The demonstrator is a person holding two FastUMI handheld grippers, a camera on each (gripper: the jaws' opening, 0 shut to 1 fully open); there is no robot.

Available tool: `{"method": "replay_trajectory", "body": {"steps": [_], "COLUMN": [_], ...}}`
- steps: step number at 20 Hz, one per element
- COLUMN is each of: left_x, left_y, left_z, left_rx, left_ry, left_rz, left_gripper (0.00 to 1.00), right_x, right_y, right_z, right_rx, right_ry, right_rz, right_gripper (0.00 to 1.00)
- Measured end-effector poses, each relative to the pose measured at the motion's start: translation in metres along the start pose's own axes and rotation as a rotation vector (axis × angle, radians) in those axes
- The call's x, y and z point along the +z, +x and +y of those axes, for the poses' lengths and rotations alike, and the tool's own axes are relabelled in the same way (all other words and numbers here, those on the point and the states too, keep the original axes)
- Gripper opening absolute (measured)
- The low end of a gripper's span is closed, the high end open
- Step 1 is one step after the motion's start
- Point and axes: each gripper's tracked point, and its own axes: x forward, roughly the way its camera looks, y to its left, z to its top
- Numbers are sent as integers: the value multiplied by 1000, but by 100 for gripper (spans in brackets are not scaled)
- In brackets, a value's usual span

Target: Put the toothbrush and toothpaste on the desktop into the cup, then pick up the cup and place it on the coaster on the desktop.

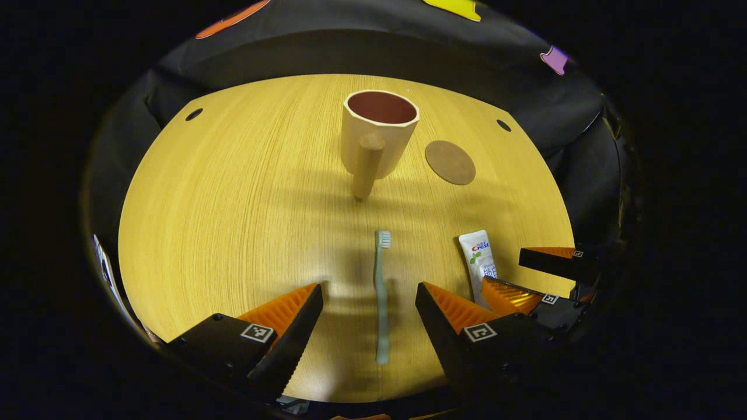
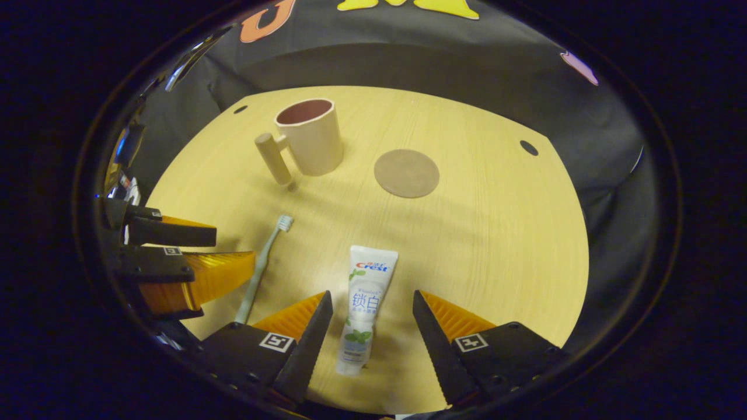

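Clearly light and stiff, toothbrush [image 1: 380,297] at lower centre between wide-apart jaws of left gripper [image 1: 369,312]: best pinched mid-handle. Soft, slippery toothpaste [image 2: 363,306] low centre between right gripper [image 2: 372,318], jaws equally apart; cup [image 2: 312,143] upper left, coaster [image 2: 406,173] beside.

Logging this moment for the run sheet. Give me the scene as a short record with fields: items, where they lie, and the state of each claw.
table: round wooden top
cup: upright, empty, handle toward the claws
coaster: bare, flat beside the cup
toothbrush: flat on the table, between the open fingers of the left claw
toothpaste: flat on the table, between the open fingers of the right claw
left claw: open, holding nothing
right claw: open, holding nothing
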Motion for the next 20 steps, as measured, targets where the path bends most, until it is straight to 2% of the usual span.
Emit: {"method": "replay_trajectory", "body": {"steps": [2, 4, 5, 6, 9, 10, 11, 12, 14, 15, 16, 17, 18, 19, 20], "left_x": [-2, -8, -11, -15, -20, -21, -17, -15, -8, -3, 1, 9, 13, 20, 27], "left_y": [9, 15, 17, 19, 25, 26, 25, 26, 23, 22, 19, 15, 12, 9, 6], "left_z": [1, 1, 1, -1, 3, 4, 6, 8, 18, 24, 32, 35, 38, 41, 44], "left_rx": [0, 2, 5, 8, 16, 25, 34, 38, 66, 79, 97, 97, 92, 84, 75], "left_ry": [2, 9, 9, 6, 3, 2, 10, 18, 24, 21, 12, 1, -1, -2, 3], "left_rz": [46, 88, 109, 133, 175, 186, 189, 193, 203, 203, 207, 208, 207, 203, 196], "left_gripper": [100, 97, 100, 92, 81, 77, 66, 64, 51, 42, 36, 23, 18, 14, 13], "right_x": [-2, -3, -4, -7, -14, -17, -18, -21, -25, -25, -24, -24, -22, -21, -21], "right_y": [5, 9, 8, 10, 16, 17, 20, 20, 19, 18, 20, 21, 19, 20, 20], "right_z": [0, 0, 0, 1, 8, 7, 8, 8, 7, 6, 7, 8, 9, 10, 11], "right_rx": [-2, -4, -4, -3, -8, -10, -10, -6, -2, -4, 3, 8, 20, 31, 36], "right_ry": [1, 7, 10, 14, 17, 20, 29, 41, 71, 80, 84, 89, 96, 111, 130], "right_rz": [20, 35, 44, 53, 84, 98, 106, 117, 134, 136, 132, 132, 122, 117, 109], "right_gripper": [83, 75, 71, 70, 55, 55, 49, 48, 42, 33, 33, 29, 28, 20, 20]}}
